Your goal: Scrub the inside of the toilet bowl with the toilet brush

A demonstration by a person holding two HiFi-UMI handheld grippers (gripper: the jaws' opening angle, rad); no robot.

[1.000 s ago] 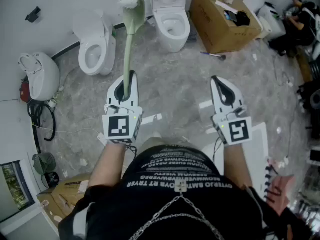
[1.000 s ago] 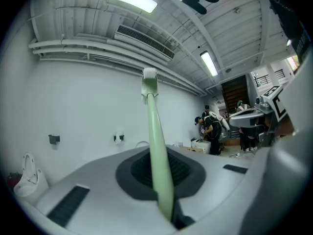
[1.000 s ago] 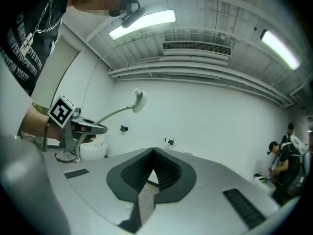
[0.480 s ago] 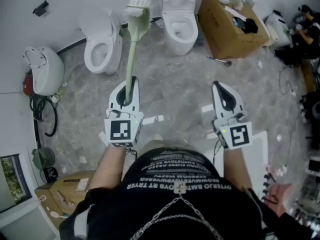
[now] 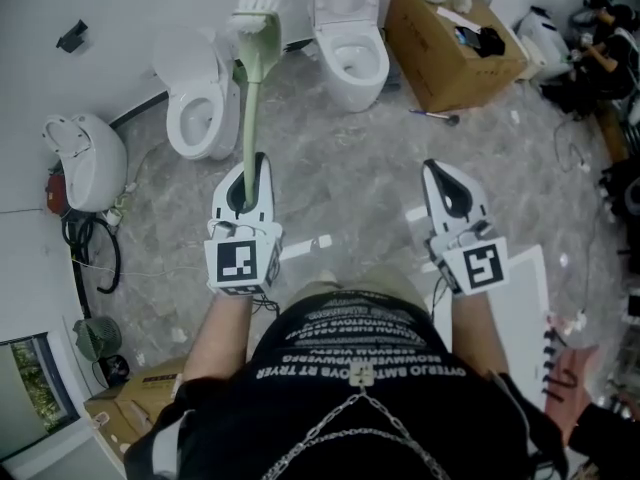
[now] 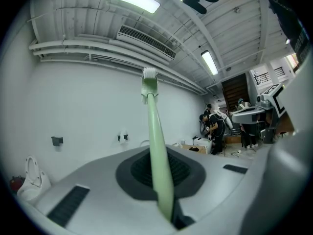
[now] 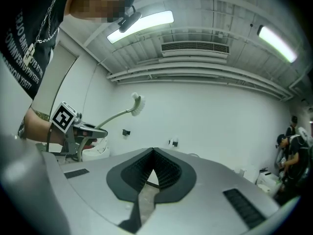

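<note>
Out ahead of the person, on their left side, the left gripper [image 5: 257,165] has its fingers clamped tight on the lower end of the toilet brush [image 5: 250,98]. The brush is a long, slim, pale green stick that widens into a flattened neck, bends a little there, and ends in a tuft of white bristles [image 5: 256,6]. It is held in the air, pointing forward and upward, away from the person. In the left gripper view it runs straight out from between the dark ribbed pads, and its head stands against the white wall beneath the ceiling pipes.

In the head view the bristles lie over the gap between the nearer toilet [image 5: 198,108] and the second toilet [image 5: 350,53]. Both are white with lids up and stand by the wall on the grey marbled floor [image 5: 340,158]. The brush is inside neither bowl.

The right gripper [image 5: 434,166] is held level with the left one and well apart from it. Its fingers meet at the tips, with only a narrow slit lower down, and hold nothing. A cardboard box [image 5: 440,73] sits to the right of the second toilet.
</note>
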